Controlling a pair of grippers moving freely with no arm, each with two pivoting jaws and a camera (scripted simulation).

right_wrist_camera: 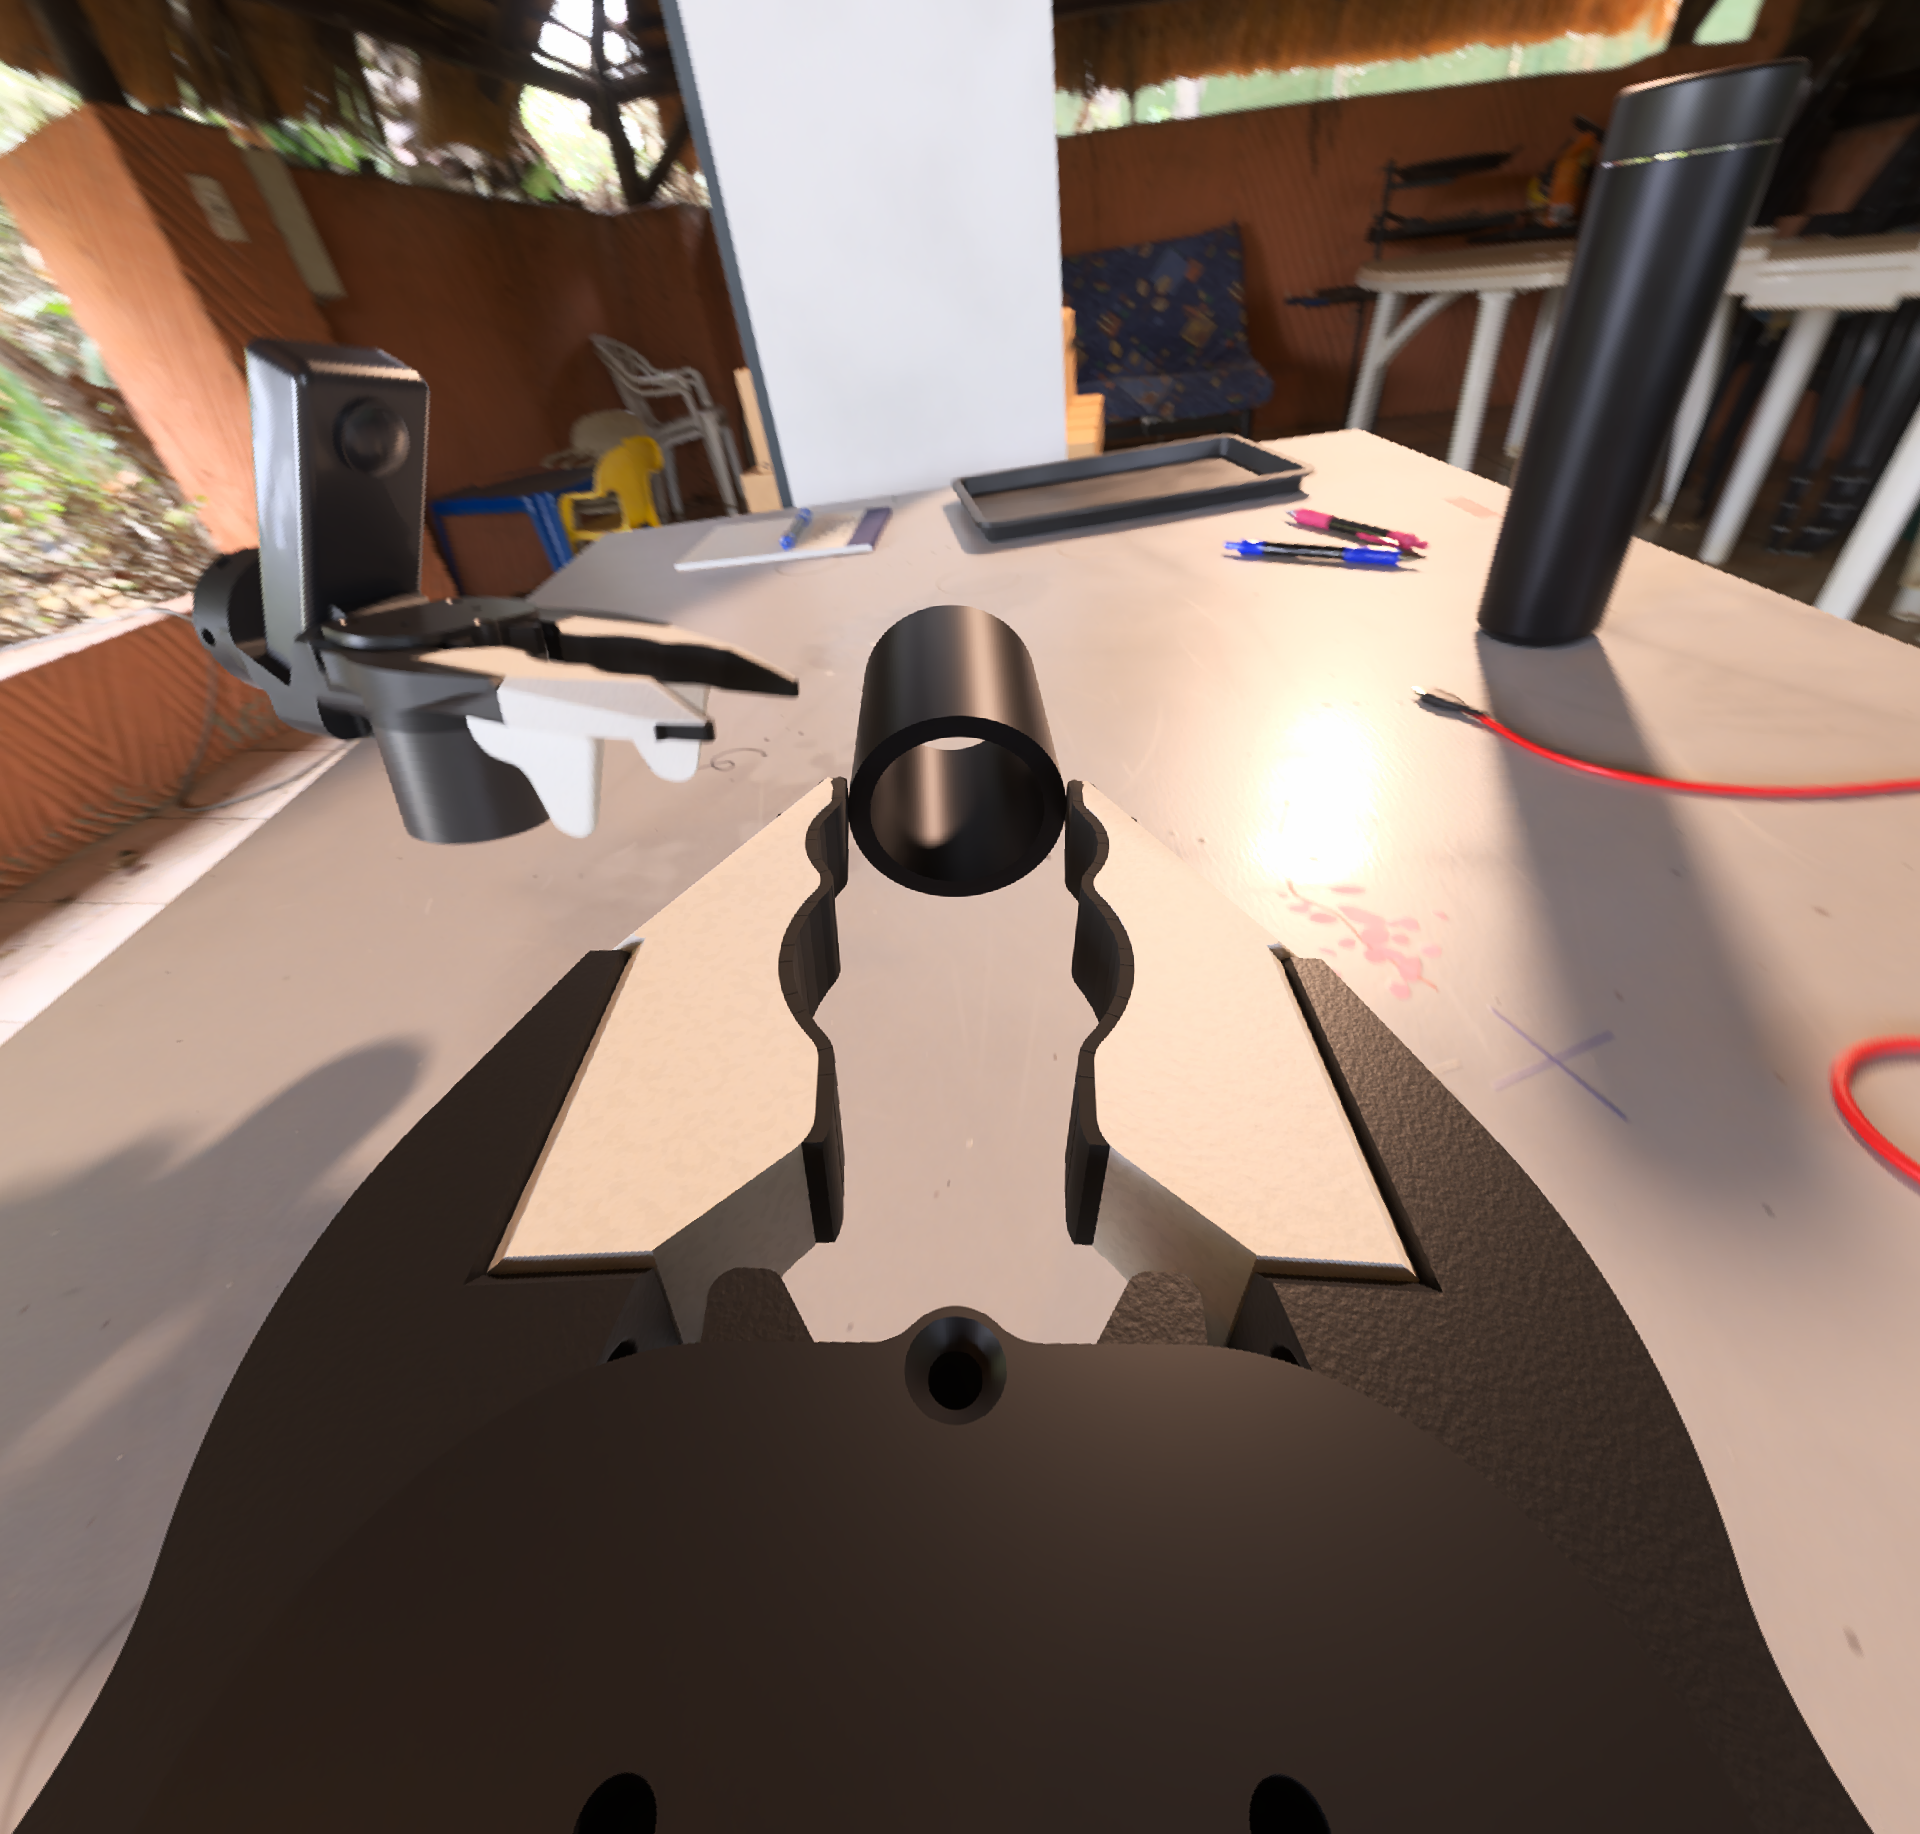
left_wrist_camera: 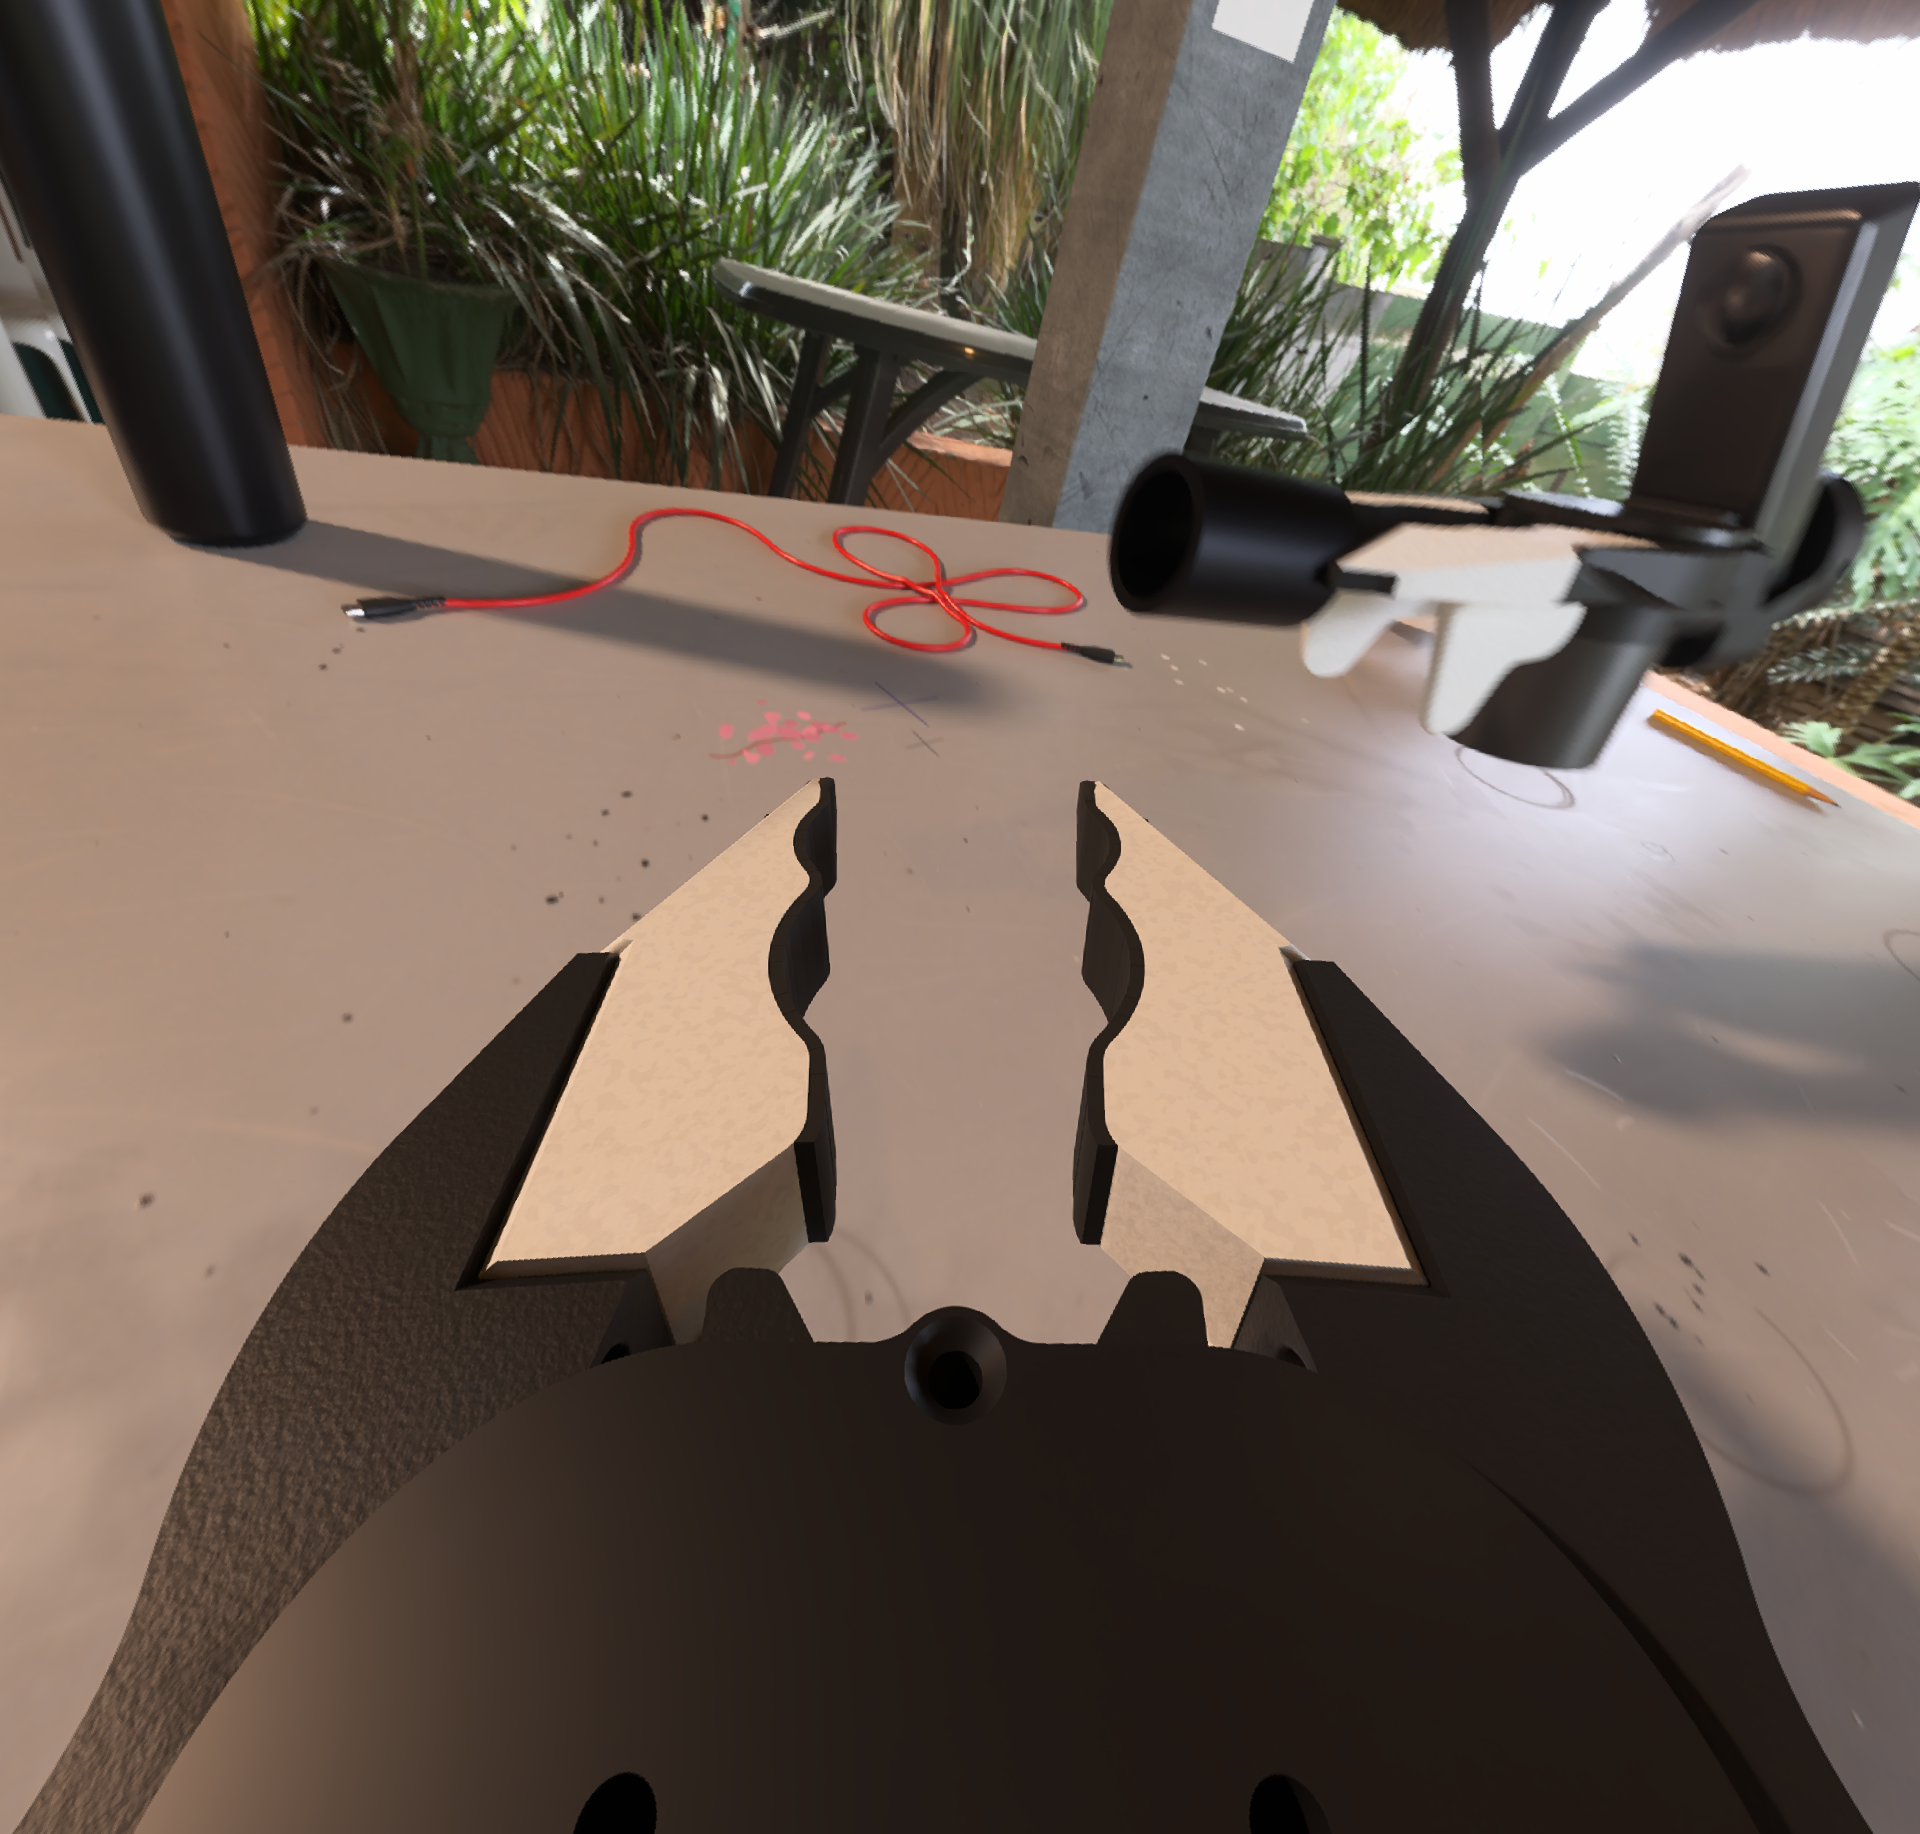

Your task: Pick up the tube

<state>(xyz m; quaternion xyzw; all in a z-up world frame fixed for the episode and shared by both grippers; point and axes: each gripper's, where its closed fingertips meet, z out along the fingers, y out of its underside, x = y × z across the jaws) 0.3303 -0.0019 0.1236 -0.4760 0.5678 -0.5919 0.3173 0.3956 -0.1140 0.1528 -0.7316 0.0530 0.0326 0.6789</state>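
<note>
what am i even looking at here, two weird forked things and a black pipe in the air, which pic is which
Each picture comes from a camera mounted on a two-fingered claw, looking out along its fingers. The first belongs to the left claw, open and empty. The second belongs to the right claw, whose fingertips pinch a short black tube, lifted off the table. Each claw also appears in the other's picture. On the table lie a red cable, a pencil, two pens, a notepad, a dark tray, and a tall black cylinder.
</note>
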